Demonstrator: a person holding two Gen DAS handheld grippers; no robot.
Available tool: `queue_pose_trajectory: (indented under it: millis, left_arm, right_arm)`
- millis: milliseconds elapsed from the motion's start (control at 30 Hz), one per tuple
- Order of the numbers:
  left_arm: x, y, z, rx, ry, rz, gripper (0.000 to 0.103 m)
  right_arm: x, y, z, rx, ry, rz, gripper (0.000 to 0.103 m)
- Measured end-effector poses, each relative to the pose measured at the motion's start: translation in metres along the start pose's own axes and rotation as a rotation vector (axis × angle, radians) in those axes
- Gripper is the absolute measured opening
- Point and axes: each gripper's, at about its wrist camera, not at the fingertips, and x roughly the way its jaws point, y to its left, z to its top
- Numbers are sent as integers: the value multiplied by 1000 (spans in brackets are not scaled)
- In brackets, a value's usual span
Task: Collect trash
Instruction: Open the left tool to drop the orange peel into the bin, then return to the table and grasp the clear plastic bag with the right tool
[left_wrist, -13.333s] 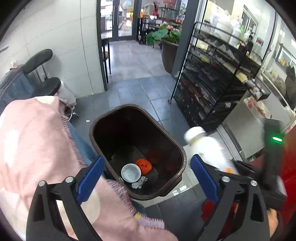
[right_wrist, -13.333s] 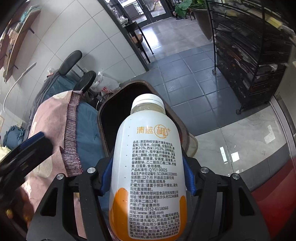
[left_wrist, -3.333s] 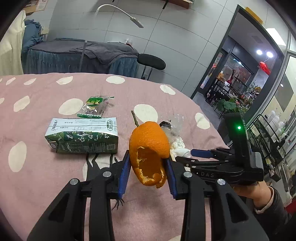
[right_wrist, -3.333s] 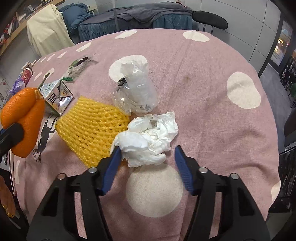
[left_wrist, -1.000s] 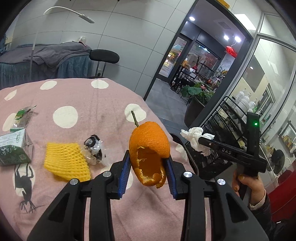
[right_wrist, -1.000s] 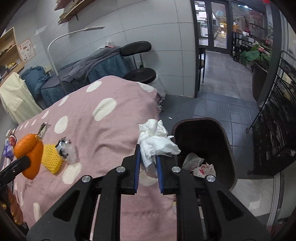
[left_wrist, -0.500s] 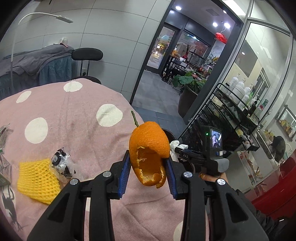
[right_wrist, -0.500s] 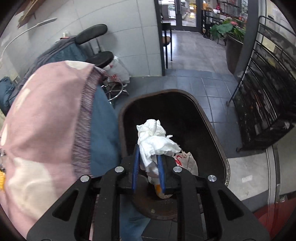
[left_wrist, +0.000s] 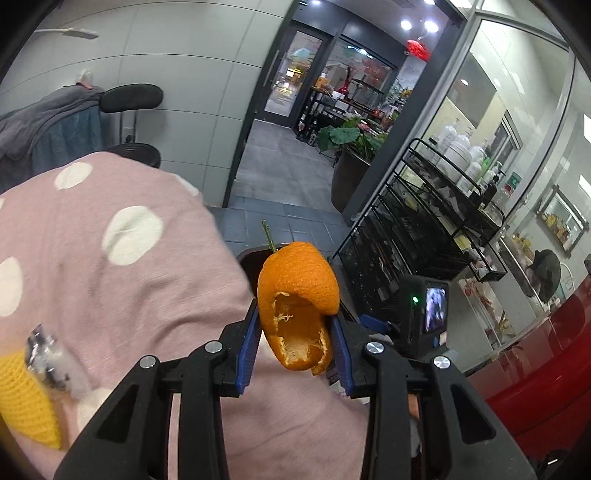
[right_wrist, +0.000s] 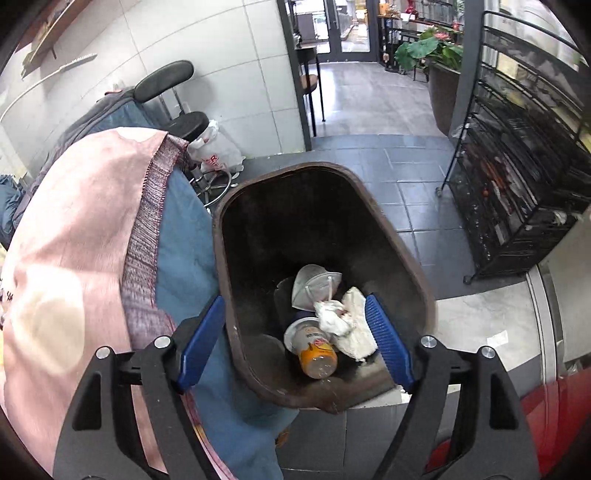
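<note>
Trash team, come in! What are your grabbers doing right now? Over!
Left gripper shut on orange peel. Right gripper open over bin; tissue lies inside. Nothing blocking the bin.

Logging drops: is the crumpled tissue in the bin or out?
In: the crumpled tissue lies inside the trash bin, right gripper jaws open.

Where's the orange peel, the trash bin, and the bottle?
orange peel (left_wrist: 299, 280), left wrist view, outer skin.
trash bin (right_wrist: 406, 254), right wrist view, right rim.
bottle (right_wrist: 316, 356), right wrist view, orange label.
</note>
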Motion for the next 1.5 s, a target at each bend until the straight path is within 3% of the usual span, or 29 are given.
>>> queue_pose_trajectory:
  millis: [433, 633, 700, 733, 767, 833, 1100, 1500]
  left_arm:
    - [98, -57, 11, 87, 178, -48, 35]
    - [139, -66, 6, 106, 260, -15, 36]
    - [147, -67, 6, 119, 267, 15, 42]
    - [149, -68, 7, 123, 265, 24, 53]
    - [149, -67, 8, 123, 263, 31, 70]
    - [144, -66, 9, 118, 237, 41, 86]
    - [108, -72, 3, 190, 162, 45, 97]
    - [10, -27, -24, 57, 38, 69, 97]
  right_arm:
    - [-51, -68, -31, 168, -30, -48, 81]
    - [-60, -89, -41, 207, -26, -69, 81]
    - [-61, -93, -44, 218, -21, -71, 81]
    - [-62, -95, -46, 222, -18, -70, 81]
    - [-62, -97, -47, 223, -15, -69, 81]
    - [-62, -97, -49, 222, -10, -65, 81]
    - [-69, -85, -46, 184, -40, -45, 86]
    - [-88, -31, -36, 77, -74, 57, 88]
